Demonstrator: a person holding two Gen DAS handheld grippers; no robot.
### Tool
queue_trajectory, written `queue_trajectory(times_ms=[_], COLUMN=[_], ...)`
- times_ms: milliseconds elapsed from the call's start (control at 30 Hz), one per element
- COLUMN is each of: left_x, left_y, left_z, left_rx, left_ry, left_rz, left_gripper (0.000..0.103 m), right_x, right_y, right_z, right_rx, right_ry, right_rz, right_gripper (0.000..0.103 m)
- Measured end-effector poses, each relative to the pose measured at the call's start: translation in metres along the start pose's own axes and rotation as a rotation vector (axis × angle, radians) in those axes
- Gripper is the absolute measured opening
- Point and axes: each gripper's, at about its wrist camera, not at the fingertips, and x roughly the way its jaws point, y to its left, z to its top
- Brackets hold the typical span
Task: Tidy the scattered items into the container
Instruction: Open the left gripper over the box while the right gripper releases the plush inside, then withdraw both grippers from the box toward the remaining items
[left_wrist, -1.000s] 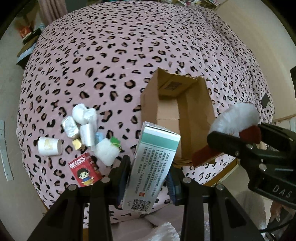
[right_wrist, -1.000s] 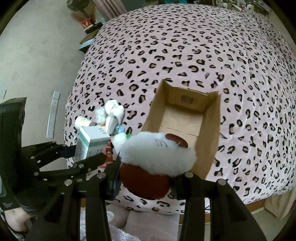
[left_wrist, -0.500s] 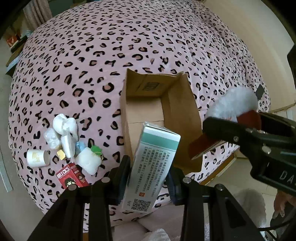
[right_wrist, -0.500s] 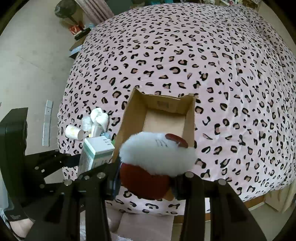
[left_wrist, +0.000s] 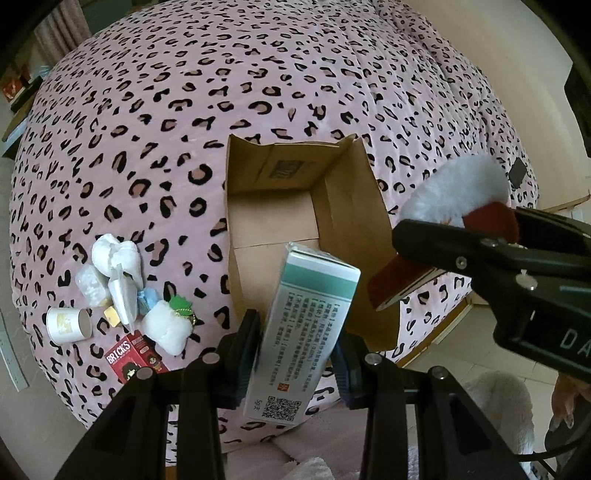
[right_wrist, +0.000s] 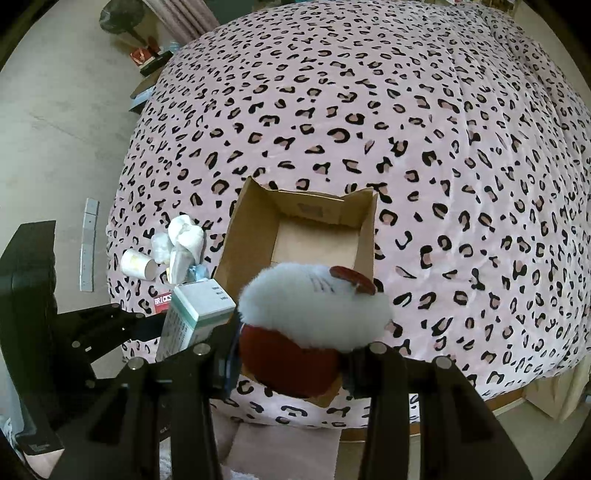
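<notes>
The cardboard box stands open-topped on the bed, its inside bare — free to enter from above. A cluster of small items crowds its left side. Beyond and right of the box the bedspread lies open — nothing blocks there.
</notes>
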Motion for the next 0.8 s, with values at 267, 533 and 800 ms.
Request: queue_trajectory(times_ms=[267, 533, 800], left_x=[0.003, -0.003, -0.010], left_y=[-0.009, 0.004, 0.020], left_z=[0.001, -0.007, -0.019], left_rx=[0.031, -0.004, -0.040], left_ry=[0.005, 0.005, 0.004], left_rz=[-0.025, 0.015, 0.029], left_gripper=[0.067, 0.067, 0.067], right_x=[-0.006, -0.012, -0.009], right_y=[-0.007, -0.016, -0.007], right_z=[0.001, -0.008, -0.024], right_rx=[-0.035, -0.067, -0.117], right_ry=[0.003, 0.061, 0.163], right_rz=[-0.022, -0.094, -0.085], right_gripper=[0.074, 0.080, 0.080])
